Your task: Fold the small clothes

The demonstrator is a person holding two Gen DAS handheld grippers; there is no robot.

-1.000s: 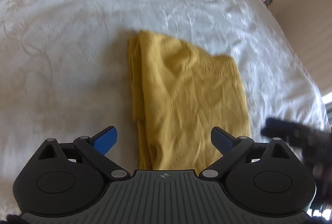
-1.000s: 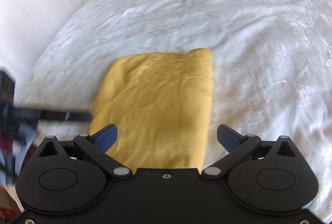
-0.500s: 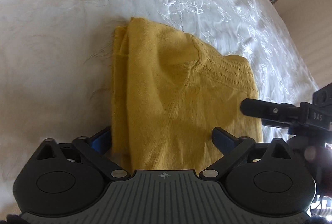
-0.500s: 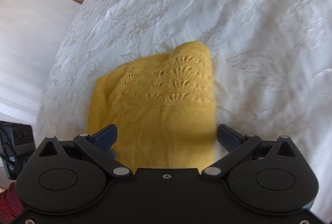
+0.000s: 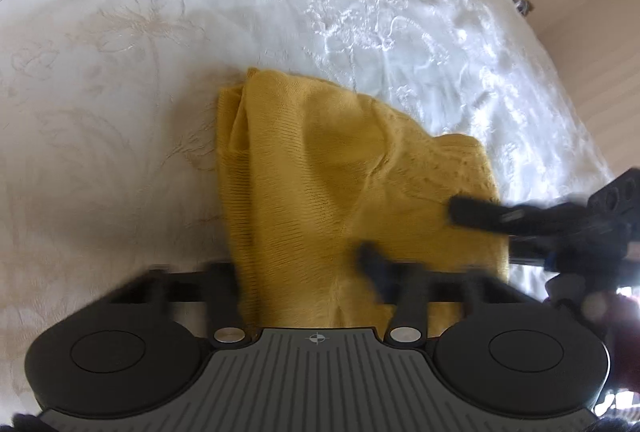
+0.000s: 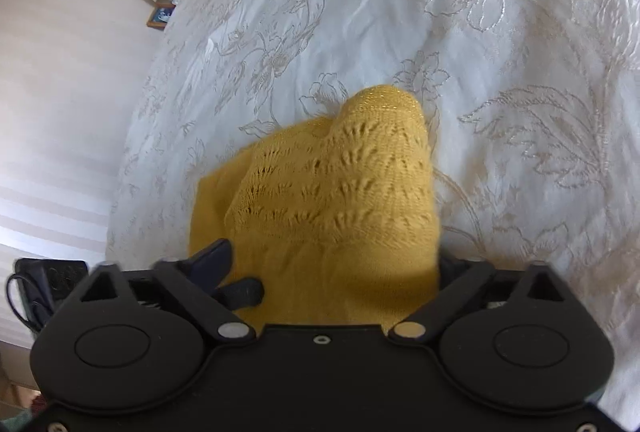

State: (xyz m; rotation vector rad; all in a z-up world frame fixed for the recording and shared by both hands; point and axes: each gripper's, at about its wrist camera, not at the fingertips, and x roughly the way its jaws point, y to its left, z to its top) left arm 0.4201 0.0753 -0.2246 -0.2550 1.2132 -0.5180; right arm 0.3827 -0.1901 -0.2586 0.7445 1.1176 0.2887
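no readable text, labels, brands or numbers in either view

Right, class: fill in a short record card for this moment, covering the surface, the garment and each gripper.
surface: white embroidered bedspread
item: yellow knit garment, partly folded, lying on the bedspread
left side: left gripper, jaws have just been closing; the garment's near edge is bunched between them, apparently pinched
right side: right gripper, jaws have just been closing on the lace-patterned end; fabric humps up between them
fold stage: near edge taken at two places, not yet carried over
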